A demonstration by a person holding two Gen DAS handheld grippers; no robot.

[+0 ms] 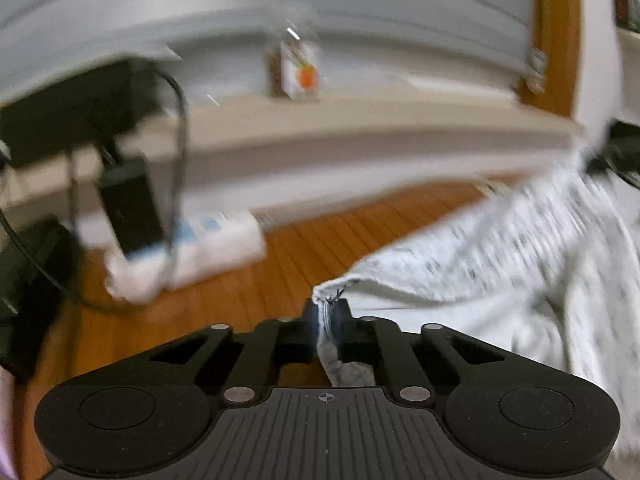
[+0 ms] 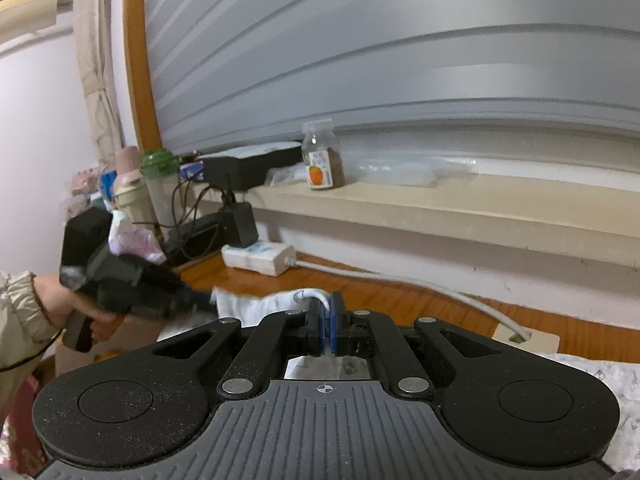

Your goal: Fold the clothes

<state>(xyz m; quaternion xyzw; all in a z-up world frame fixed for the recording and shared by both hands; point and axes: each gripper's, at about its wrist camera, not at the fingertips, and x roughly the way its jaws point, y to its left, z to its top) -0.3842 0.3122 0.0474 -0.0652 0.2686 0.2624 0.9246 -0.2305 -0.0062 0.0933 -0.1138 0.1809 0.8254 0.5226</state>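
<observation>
Left wrist view: white patterned garment (image 1: 500, 248) spread at right over wooden table (image 1: 248, 280), corner pinched in left gripper (image 1: 326, 312). Right wrist view: right gripper (image 2: 328, 312) clamped on garment's hem, centre frame.

Soft even daylight, heavy motion blur in the left view, fisheye bending at all edges

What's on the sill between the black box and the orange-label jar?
In the right wrist view, a crumpled clear plastic bag lies on the sill between the black box and the jar.
</observation>
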